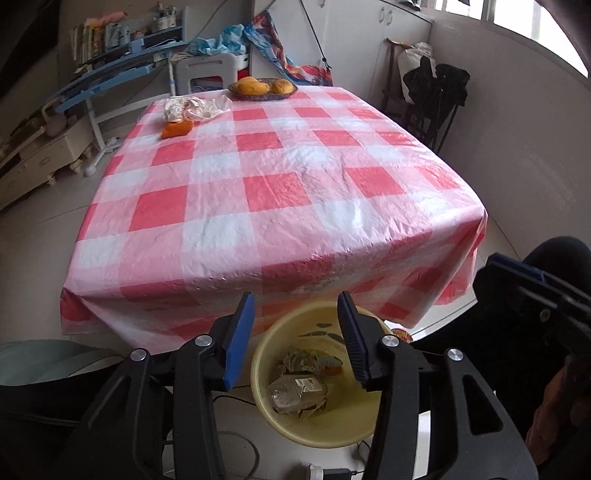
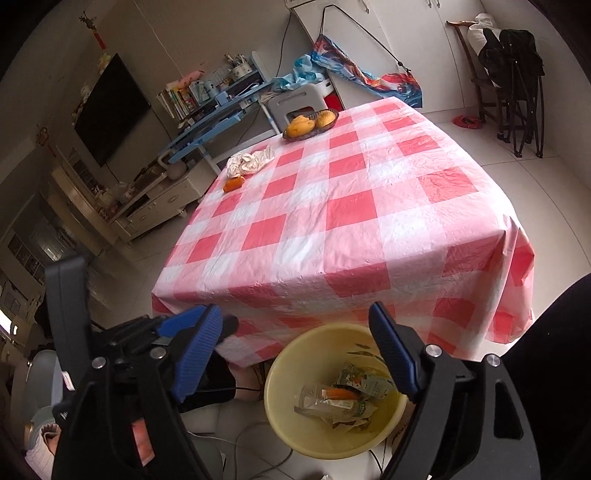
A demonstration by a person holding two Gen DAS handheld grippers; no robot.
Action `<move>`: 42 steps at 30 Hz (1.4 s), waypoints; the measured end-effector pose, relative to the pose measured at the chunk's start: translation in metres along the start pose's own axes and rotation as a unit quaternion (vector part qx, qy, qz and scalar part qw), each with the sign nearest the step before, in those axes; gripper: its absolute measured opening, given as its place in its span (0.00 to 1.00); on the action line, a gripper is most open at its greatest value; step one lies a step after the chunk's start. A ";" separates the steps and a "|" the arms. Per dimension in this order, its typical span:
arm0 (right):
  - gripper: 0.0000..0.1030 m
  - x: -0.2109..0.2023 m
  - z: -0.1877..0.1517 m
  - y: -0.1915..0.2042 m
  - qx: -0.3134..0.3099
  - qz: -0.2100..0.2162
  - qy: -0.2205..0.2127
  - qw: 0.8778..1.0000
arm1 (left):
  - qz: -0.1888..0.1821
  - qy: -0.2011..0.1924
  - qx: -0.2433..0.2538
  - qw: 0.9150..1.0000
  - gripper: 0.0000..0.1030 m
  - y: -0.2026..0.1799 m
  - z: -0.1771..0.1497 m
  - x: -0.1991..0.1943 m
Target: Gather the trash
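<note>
Both grippers, left point(image 1: 295, 339) and right point(image 2: 301, 354), hang open and empty over the bin point(image 1: 258, 369). Beyond it, the peel point(image 1: 177, 129) and wrapper point(image 1: 195, 108) sit far across the table point(image 1: 295, 206); reaching could drag the cloth.

checked tablecloth point(image 1: 273, 192) over the table, with fruit basket point(image 1: 263, 95), crumpled wrapper point(image 1: 194, 108) and orange peel point(image 1: 177, 129) at its far end

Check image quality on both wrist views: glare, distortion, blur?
Left wrist: strong fisheye bowing with dark corner vignette; window top right blown out; soft sheen on the checked tablecloth; focus sharp. Right wrist: same bowing, horizon tilted; left side of the room dim; tablecloth washed out toward its far end; yellow bin crisp.
</note>
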State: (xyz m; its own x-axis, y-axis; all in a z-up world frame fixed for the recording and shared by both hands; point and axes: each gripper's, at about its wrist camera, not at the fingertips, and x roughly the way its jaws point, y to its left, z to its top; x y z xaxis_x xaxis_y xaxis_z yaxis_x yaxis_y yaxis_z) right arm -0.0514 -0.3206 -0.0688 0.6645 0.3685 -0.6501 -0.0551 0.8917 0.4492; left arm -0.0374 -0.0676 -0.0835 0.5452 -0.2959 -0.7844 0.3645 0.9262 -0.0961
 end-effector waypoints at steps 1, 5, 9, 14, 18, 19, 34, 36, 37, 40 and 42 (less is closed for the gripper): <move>0.77 0.001 0.000 0.002 -0.004 -0.001 0.002 1.000 | 0.000 -0.006 -0.009 1.000 0.44 0.004 0.001 -0.002; 0.77 0.004 -0.002 0.009 -0.024 -0.005 0.004 1.000 | 0.012 -0.027 -0.038 0.999 0.46 0.016 0.005 -0.009; 0.78 0.005 -0.003 0.013 -0.035 -0.008 0.004 0.999 | 0.030 -0.038 -0.055 0.997 0.49 0.024 0.008 -0.011; 0.78 0.006 -0.003 0.015 -0.036 -0.006 0.005 0.999 | 0.043 -0.042 -0.078 0.995 0.55 0.034 0.011 -0.010; 0.78 0.004 -0.004 0.023 -0.048 0.000 0.004 0.999 | 0.049 -0.050 -0.096 0.993 0.57 0.040 0.015 -0.011; 0.78 0.004 -0.005 0.026 -0.052 0.001 0.004 0.999 | 0.049 -0.052 -0.101 0.992 0.57 0.041 0.016 -0.011; 0.79 0.008 -0.008 0.038 -0.066 0.013 -0.003 0.998 | 0.078 -0.072 -0.125 0.986 0.61 0.051 0.017 -0.017; 0.79 0.010 -0.007 0.038 -0.061 0.015 -0.001 0.998 | 0.084 -0.075 -0.121 0.986 0.62 0.050 0.017 -0.018; 0.79 0.010 -0.006 0.039 -0.057 0.017 0.001 0.998 | 0.087 -0.077 -0.120 0.986 0.62 0.050 0.017 -0.018; 0.82 0.007 -0.006 0.041 -0.050 0.027 -0.004 0.998 | 0.095 -0.080 -0.123 0.985 0.64 0.050 0.017 -0.019; 0.83 0.008 -0.006 0.044 -0.053 0.033 -0.005 0.998 | 0.099 -0.081 -0.122 0.984 0.65 0.050 0.017 -0.018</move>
State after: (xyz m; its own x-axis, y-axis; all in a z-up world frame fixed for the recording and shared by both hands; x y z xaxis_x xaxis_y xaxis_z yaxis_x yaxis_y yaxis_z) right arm -0.0529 -0.2772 -0.0581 0.6641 0.4254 -0.6148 -0.1768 0.8884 0.4238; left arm -0.0156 -0.0197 -0.0640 0.7072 -0.1197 -0.6968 0.0583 0.9921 -0.1112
